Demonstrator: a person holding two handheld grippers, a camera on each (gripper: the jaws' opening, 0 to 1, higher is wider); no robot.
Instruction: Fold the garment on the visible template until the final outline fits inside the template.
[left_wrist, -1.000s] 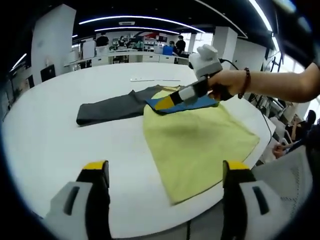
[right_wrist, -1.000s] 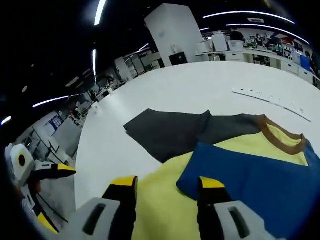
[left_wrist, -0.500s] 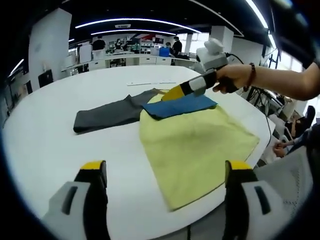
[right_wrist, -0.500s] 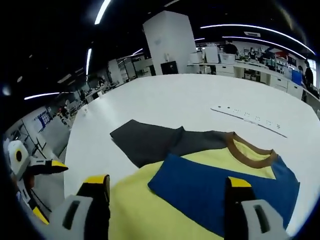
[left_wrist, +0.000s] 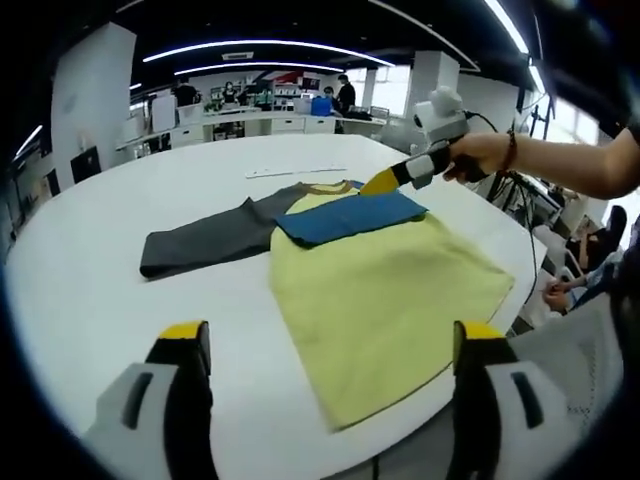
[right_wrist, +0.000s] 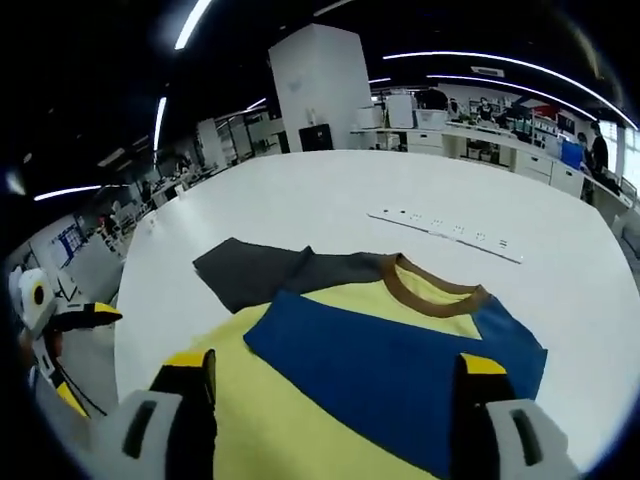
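Garment: yellow fabric T-shirt (left_wrist: 385, 285) with a brown collar (right_wrist: 432, 288), one grey sleeve (left_wrist: 205, 238) and one blue sleeve (left_wrist: 350, 216) — it lies flat on the white round bench (left_wrist: 90, 300).
Blue sleeve: folded inward across the upper chest, resting on the yellow body just below the collar, in both views.
Grey sleeve: spread out sideways on the bench, away from the yellow body.
Hem: the lower edge of the garment reaches close to the bench edge in the left gripper view.
Left hand-held gripper (left_wrist: 330, 345): jaws wide apart, grasping nothing, above the bench short of the garment's hem; it also appears at the far left of the right gripper view (right_wrist: 85, 316).
Right hand-held gripper (right_wrist: 335, 372): jaws spread, released, above the blue sleeve and apart from it; in the left gripper view (left_wrist: 385, 183) a person's hand (left_wrist: 480, 158) holds it just beyond the sleeve's end.
Other: a thin white strip with dark marks (right_wrist: 445, 234) lies on the bench beyond the collar — well apart from the garment.
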